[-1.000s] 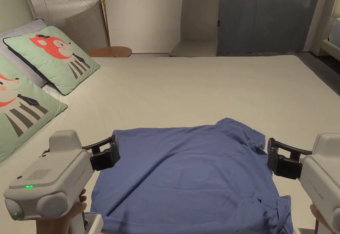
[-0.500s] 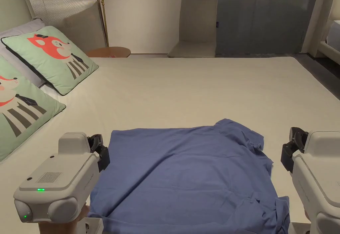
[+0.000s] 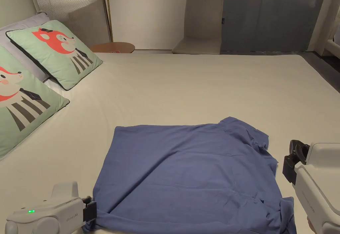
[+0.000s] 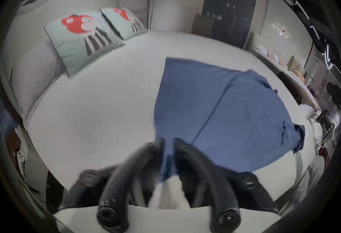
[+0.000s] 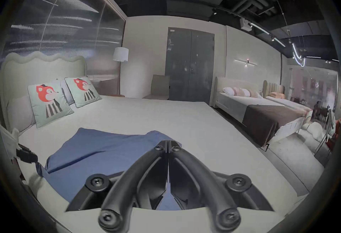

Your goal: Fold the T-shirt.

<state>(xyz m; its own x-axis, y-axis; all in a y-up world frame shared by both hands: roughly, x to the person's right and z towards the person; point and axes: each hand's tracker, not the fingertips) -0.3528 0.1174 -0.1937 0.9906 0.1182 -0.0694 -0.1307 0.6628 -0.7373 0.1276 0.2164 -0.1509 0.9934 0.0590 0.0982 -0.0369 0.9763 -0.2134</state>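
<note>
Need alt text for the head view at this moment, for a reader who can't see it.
A blue T-shirt lies spread on a cream bed, the left gripper at its near left corner and the right gripper just off its right edge. Two fox-print cushions sit at the left.

T-shirt (image 3: pixel 186 175), cushions (image 3: pixel 56 55) on bed (image 3: pixel 206 88)

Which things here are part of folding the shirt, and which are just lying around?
Part of the job:
blue T-shirt, spread on the bed
left gripper, jaws closed on the shirt's near corner
right gripper, jaws shut, beside the shirt's right edge

Just lying about:
two fox cushions
chair
round side table
</note>
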